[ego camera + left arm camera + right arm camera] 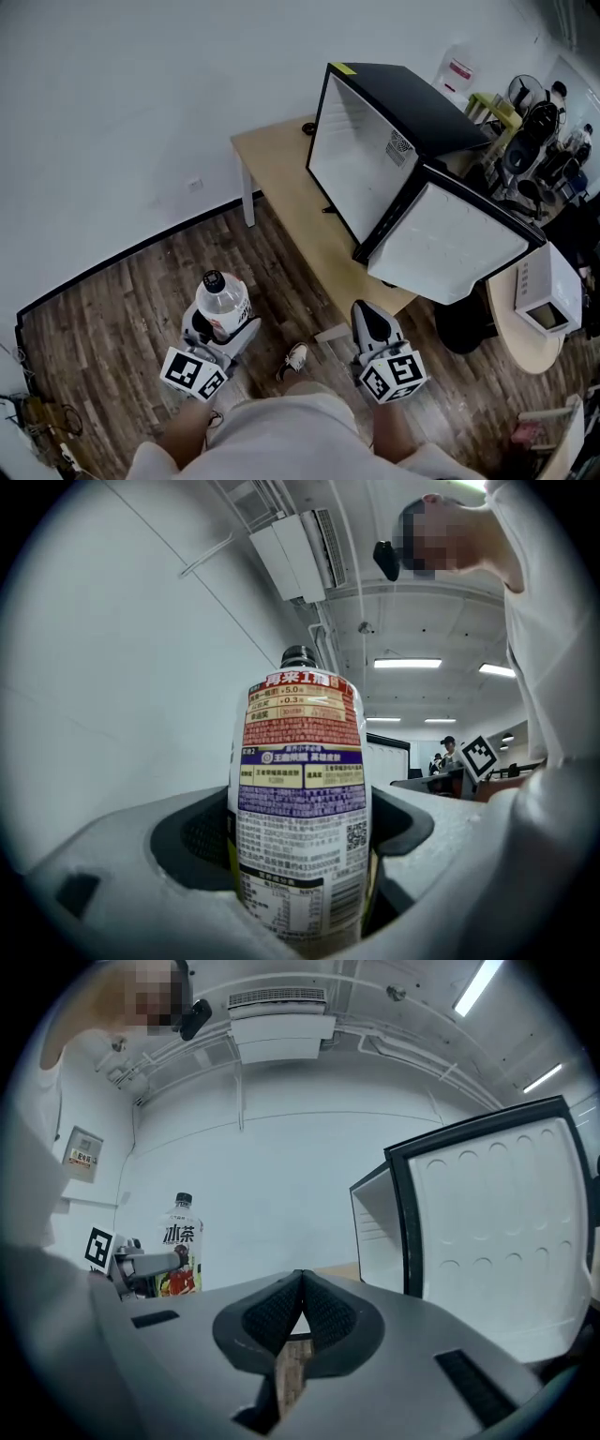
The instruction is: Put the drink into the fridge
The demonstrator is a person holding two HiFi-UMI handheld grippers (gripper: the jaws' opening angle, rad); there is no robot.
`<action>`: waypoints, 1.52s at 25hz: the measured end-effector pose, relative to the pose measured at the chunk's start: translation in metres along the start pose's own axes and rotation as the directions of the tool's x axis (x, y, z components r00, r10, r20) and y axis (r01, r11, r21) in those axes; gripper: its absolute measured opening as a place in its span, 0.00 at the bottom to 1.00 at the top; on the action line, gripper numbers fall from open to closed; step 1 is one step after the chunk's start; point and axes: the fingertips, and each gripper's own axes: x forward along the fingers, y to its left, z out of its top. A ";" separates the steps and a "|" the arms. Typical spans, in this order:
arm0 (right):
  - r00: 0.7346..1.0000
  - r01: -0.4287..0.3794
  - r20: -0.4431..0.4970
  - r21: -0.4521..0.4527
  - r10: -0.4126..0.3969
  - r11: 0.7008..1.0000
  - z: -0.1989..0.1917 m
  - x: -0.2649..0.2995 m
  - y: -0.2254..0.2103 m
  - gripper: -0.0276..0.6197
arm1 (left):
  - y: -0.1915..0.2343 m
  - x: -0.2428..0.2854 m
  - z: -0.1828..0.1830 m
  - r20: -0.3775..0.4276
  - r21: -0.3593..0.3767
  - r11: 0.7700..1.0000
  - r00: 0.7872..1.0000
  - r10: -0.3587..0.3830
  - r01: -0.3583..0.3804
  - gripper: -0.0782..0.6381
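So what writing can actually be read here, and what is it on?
"冰茶": front of the drink bottle, right gripper view.
"5.0" and "0.3": top of that bottle's back label, left gripper view; the rest of its print is too small or blurred to read.
Wall sign: too small to read.
Sticker on the fridge: too small to read.

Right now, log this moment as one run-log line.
left claw: shut on drink bottle, upright | right claw: shut, empty | fridge: on table, door open | status: drink bottle not yet inside
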 end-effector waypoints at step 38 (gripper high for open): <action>0.979 0.196 -0.067 0.005 -0.195 0.981 0.030 0.215 -0.150 0.05 | 0.079 0.356 -0.019 -0.094 -0.069 0.931 0.927 -0.364 0.359 0.68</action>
